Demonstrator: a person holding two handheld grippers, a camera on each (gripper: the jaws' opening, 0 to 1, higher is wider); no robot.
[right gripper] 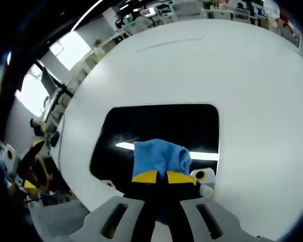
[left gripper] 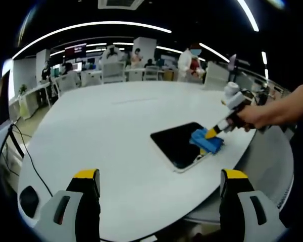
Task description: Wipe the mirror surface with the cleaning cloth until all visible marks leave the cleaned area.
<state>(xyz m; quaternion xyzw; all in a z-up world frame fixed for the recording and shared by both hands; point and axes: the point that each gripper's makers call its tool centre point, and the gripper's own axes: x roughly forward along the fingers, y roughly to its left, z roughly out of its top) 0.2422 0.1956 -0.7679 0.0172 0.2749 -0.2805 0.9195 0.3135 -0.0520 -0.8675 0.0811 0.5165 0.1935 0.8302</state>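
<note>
Table: one large white table (left gripper: pixel 116 131) with a rounded edge carries everything you are working on; the right gripper view shows its bare top (right gripper: pixel 252 75) all around the mirror.
Room: behind the table you have an office space with white chairs and desks, several people in light clothes at the far side, and long ceiling light strips — too small to count exactly.
Cable: one dark cable (left gripper: pixel 28 156) hangs off the left edge of the table.
Mirror: one dark rectangular mirror (left gripper: pixel 177 143) with rounded corners and a pale rim lies flat near your side of the table; in the right gripper view its surface (right gripper: pixel 161 126) reflects bright streaks of ceiling light.
Cloth: one blue cleaning cloth (left gripper: pixel 206 141) sits bunched on the mirror's right end; in the right gripper view it (right gripper: pixel 159 156) rests on the glass near the lower rim.
Left gripper: your left gripper (left gripper: pixel 159 184) hangs above the table short of the mirror — its two yellow-tipped jaws stand wide apart with nothing between them.
Right gripper: your right gripper (right gripper: pixel 158 176), seen from the side in the left gripper view (left gripper: pixel 212 133), has its two yellow-tipped jaws drawn together, clamped on the cloth and pressing it to the mirror.
Hand: one hand (left gripper: pixel 250 117) grips the right gripper's handle.
</note>
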